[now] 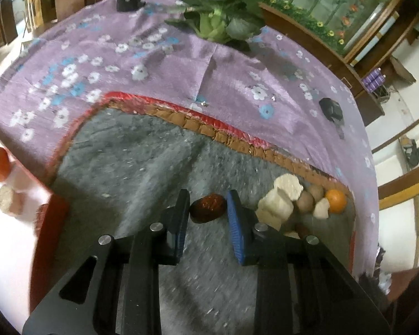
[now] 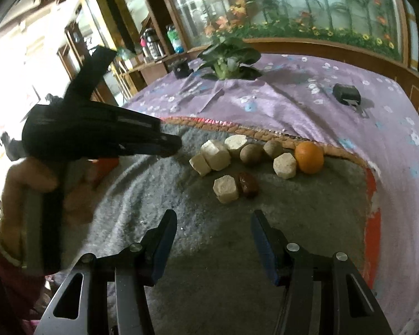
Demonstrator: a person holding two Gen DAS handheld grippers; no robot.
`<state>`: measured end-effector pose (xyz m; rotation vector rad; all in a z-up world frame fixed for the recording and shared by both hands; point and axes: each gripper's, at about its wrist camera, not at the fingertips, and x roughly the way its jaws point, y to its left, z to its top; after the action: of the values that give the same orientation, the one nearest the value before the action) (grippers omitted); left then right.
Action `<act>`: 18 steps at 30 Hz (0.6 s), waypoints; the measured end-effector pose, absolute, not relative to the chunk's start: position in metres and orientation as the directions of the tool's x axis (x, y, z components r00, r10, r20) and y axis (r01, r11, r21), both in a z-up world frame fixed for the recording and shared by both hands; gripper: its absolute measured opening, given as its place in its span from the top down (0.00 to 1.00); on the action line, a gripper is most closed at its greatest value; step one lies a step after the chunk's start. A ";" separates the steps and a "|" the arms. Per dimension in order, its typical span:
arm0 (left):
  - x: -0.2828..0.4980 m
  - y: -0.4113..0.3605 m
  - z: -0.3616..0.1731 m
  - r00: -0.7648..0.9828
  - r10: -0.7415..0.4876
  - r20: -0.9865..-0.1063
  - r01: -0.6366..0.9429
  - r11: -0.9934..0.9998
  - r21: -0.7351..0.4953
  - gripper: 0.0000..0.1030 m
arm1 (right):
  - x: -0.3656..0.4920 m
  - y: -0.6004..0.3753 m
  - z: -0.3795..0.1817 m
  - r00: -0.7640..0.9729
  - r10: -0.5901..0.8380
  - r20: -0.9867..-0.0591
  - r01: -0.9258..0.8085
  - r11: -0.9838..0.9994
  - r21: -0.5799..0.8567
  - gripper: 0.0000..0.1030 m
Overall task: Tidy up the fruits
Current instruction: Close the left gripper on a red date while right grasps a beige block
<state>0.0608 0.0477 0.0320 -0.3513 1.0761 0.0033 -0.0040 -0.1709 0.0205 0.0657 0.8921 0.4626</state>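
Jaws of the left gripper [image 1: 208,206] stand narrow, their ribbed blue pads pressed on either flank of a wrinkled, glossy red-brown date [image 1: 208,207] — it sits right at the fingertips, above the fuzzy grey mat [image 1: 120,167]. Just right of that right finger lies a cluster of pale, chalky, hexagon-faced blocks [image 1: 276,201], two dull brown round fruits [image 1: 310,196] beyond them, and a smooth orange [image 1: 335,201] furthest right, all close against the mat's braided tan-and-red border.

Jaws of the right gripper [image 2: 213,223] stand wide apart with nothing between them, only grey pile. Ahead of its tips a second dark date [image 2: 248,184] touches one pale block [image 2: 225,189]; further ahead the remaining blocks, brown fruits and orange [image 2: 309,157] form a loose row. Left of these jaws a hand [image 2: 28,187] grips the black left gripper's handle — its nose points across the mat. Purple flowered cloth [image 2: 293,100] lies beyond the border.
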 end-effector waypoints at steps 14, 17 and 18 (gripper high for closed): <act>0.016 0.082 0.047 0.532 -0.130 -0.837 -0.165 0.953 -0.252 0.75 | 0.040 -0.147 0.002 0.517 0.328 -0.791 -0.370 0.919 0.139 0.48; 0.013 0.082 0.046 0.531 -0.135 -0.837 -0.158 0.954 -0.255 0.75 | 0.049 -0.151 -0.002 0.510 0.332 -0.794 -0.349 0.923 0.162 0.48; 0.013 0.082 0.046 0.529 -0.137 -0.838 -0.158 0.954 -0.255 0.75 | 0.050 -0.151 -0.004 0.509 0.330 -0.795 -0.352 0.923 0.157 0.48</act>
<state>0.0131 0.0823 0.0460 -0.3181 1.0184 0.0127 0.0501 -0.1506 -0.0040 -0.0257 0.9520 0.4110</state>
